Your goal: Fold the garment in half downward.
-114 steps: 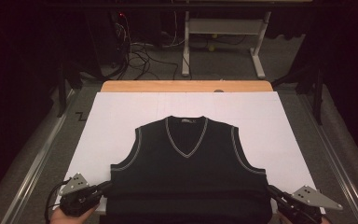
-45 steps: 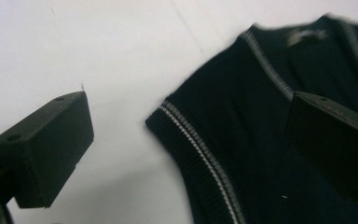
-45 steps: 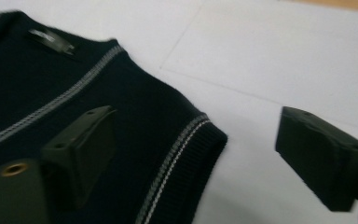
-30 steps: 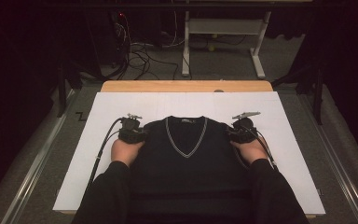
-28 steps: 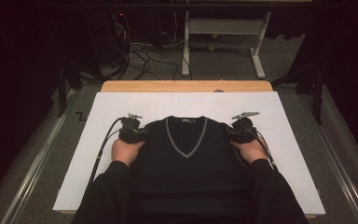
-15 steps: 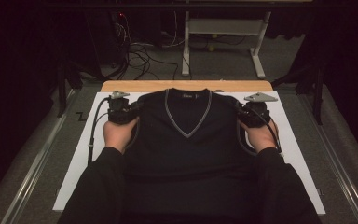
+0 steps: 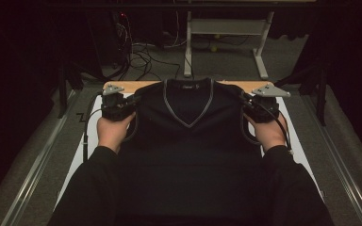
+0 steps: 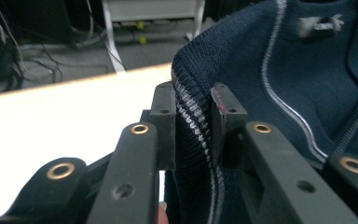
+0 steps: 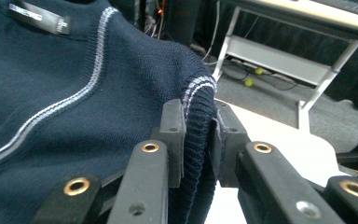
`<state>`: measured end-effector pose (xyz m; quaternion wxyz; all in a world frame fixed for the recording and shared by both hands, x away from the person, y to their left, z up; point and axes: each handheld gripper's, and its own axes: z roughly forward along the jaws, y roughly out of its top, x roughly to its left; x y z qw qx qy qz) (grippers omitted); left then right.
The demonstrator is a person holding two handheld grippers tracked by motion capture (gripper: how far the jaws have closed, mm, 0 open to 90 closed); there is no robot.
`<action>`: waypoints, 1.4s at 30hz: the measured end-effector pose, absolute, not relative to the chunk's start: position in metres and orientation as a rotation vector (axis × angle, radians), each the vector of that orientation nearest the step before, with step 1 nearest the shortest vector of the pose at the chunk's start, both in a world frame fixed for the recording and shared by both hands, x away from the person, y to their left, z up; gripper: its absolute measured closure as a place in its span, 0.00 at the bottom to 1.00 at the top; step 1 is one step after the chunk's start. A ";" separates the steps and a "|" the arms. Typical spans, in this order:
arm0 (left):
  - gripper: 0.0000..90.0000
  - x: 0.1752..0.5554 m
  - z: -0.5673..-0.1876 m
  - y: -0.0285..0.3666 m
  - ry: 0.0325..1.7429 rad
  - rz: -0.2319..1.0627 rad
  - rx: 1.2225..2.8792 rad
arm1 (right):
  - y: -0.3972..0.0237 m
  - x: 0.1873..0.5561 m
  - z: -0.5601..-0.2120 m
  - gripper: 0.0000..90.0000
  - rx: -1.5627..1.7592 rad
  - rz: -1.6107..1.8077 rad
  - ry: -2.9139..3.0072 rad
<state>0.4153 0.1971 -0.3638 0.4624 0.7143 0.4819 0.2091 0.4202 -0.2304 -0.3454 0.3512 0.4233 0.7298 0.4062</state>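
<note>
Your left gripper (image 7: 122, 104) pinches the left shoulder of the dark sleeveless sweater (image 7: 188, 136), which hangs above the white table (image 7: 75, 155). Your right gripper (image 7: 257, 107) pinches the other shoulder. The sweater is soft and floppy, so hold the thick striped edges.

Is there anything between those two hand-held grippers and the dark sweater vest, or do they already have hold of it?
Nothing visible stands between them. The left hand-held gripper is shut on the striped shoulder edge of the sweater vest, and the right hand-held gripper is shut on the other shoulder. The vest hangs between them above the white table cover.
</note>
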 end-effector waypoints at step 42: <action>0.76 0.237 -0.462 0.224 1.067 0.210 1.934 | -0.268 0.235 -0.452 0.84 1.036 1.112 2.164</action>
